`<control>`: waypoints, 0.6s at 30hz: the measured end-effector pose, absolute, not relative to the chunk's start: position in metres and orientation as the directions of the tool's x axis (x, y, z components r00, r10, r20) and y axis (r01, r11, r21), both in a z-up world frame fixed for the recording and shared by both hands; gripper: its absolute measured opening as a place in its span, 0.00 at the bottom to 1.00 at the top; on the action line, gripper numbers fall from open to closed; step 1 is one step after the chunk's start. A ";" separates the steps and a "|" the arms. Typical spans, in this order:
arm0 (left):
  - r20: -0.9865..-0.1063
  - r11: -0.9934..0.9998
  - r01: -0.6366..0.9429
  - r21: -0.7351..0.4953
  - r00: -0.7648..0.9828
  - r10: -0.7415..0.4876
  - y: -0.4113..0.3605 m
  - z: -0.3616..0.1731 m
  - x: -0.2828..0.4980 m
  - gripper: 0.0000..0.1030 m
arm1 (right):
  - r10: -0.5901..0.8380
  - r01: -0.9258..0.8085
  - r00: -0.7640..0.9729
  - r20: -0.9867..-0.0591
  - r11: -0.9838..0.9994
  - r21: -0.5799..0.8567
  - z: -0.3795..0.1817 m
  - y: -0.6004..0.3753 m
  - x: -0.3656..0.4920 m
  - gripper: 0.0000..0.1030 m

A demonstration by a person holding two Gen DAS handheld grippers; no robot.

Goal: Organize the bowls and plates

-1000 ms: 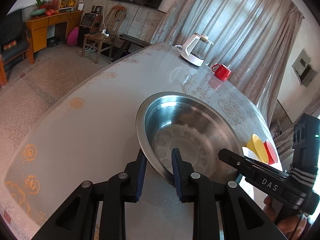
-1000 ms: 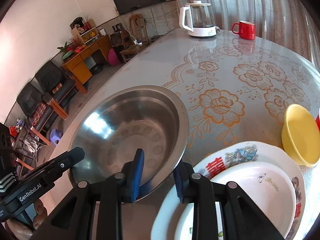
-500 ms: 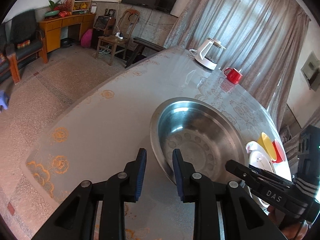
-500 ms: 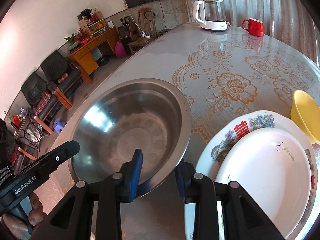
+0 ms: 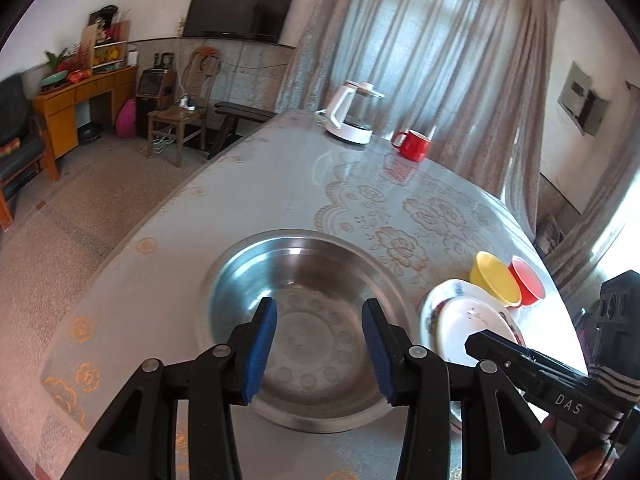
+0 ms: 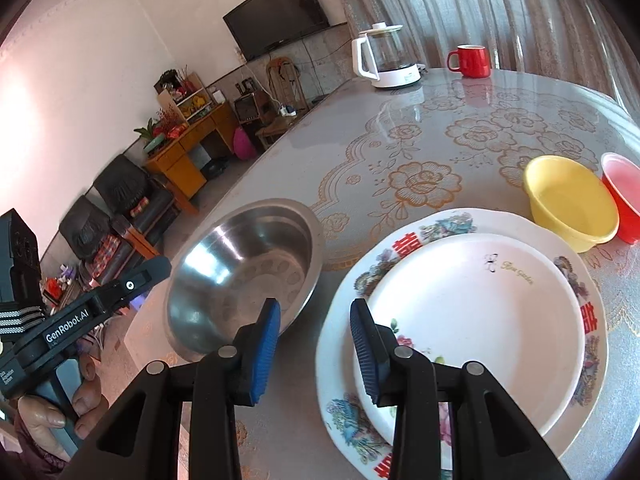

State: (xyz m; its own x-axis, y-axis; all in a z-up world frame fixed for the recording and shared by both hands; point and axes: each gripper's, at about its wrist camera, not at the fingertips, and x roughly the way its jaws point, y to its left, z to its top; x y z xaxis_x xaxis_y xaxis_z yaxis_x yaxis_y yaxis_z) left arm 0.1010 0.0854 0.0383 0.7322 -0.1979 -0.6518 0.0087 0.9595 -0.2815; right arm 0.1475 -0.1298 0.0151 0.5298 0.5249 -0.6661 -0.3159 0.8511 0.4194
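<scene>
Both sets of fingers are spread wide here and neither one is gripping anything. The left gripper hangs over the steel basin, its blue pads framing the embossed floor of the basin with clear air between them. The basin sits flat on the tabletop, near the edge closest to the camera. Over on the other side, the right gripper hovers at the gap between the basin and the stacked plates, one pad over the basin's rim side and the other over the near edge of the plates. That stack is a plain white plate nested on a larger patterned plate with red characters and flowers around its border, and it lies just beside the basin, rims close; whether they touch cannot be told. Behind the plates stands a yellow bowl, and a red bowl sits right against it, at the frame's edge. At the far end of the tabletop are a white kettle and a red mug, well apart from the dishes. From the left view the right gripper's black body enters at the lower right, just over the plates.
</scene>
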 end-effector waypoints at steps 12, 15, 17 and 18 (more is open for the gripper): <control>-0.691 0.927 0.250 -0.280 0.618 -0.375 -0.027 0.048 0.174 0.44 | 0.401 0.019 0.698 -0.594 0.818 0.575 0.006 -0.278 0.157 0.40; -0.711 0.917 0.273 -0.290 0.581 -0.397 -0.056 0.041 0.193 0.44 | 0.348 0.101 0.716 -0.605 0.807 0.582 -0.003 -0.304 0.167 0.33; -0.728 0.914 0.283 -0.291 0.554 -0.403 -0.074 0.035 0.207 0.44 | 0.325 0.148 0.716 -0.618 0.794 0.589 -0.011 -0.317 0.177 0.28; -0.735 0.911 0.285 -0.297 0.541 -0.408 -0.082 0.032 0.215 0.44 | 0.314 0.169 0.713 -0.627 0.790 0.589 -0.016 -0.322 0.182 0.26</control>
